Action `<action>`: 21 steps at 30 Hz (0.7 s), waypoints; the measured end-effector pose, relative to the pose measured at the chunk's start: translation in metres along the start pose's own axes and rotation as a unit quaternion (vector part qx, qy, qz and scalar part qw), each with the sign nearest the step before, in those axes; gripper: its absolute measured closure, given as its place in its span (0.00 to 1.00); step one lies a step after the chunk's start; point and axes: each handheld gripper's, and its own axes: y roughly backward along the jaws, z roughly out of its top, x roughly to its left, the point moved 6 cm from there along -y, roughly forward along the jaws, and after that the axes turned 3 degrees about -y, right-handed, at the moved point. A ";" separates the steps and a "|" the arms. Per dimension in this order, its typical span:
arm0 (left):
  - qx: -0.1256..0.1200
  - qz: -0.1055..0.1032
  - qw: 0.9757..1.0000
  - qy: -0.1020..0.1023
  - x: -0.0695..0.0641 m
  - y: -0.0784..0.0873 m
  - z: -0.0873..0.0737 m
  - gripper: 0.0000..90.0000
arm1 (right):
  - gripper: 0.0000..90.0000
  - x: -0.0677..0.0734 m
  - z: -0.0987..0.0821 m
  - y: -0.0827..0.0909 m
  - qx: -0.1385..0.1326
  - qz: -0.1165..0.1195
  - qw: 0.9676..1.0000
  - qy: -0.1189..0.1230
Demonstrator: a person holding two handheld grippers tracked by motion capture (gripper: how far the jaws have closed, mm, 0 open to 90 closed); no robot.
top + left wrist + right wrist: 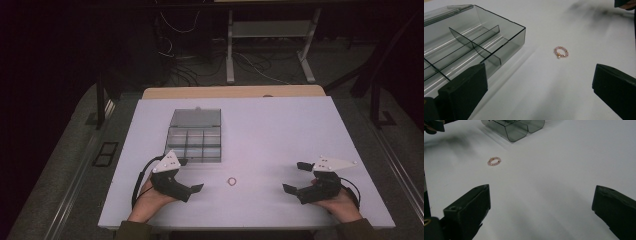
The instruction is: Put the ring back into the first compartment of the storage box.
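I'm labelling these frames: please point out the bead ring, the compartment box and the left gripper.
bead ring point(561, 52), left gripper view, on its pink beads.
compartment box point(194, 144), high view, on a middle divider.
left gripper point(188, 176), high view, midway between its fingertips.

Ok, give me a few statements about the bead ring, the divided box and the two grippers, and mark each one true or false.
1. The bead ring lies on the white table, outside the box. True.
2. The divided box has its lid shut. False: the lid is folded back and the compartments are open.
3. The left gripper stands open with nothing between its jaws. True.
4. The right gripper holds the ring. False: its jaws are open and empty, with the ring lying apart from it.
5. The compartments in view look empty. True.
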 end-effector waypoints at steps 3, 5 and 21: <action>-0.001 0.000 1.000 -0.001 0.000 0.000 0.000 0.00 | 0.02 -0.001 0.000 0.000 0.000 0.002 1.000 -0.002; -0.003 0.001 1.000 -0.001 0.000 0.000 0.000 0.00 | 0.02 -0.002 0.000 0.000 0.000 0.003 1.000 -0.002; -0.014 -0.005 1.000 -0.008 0.000 -0.002 0.008 0.00 | 0.02 -0.003 0.000 0.003 -0.010 0.004 1.000 -0.008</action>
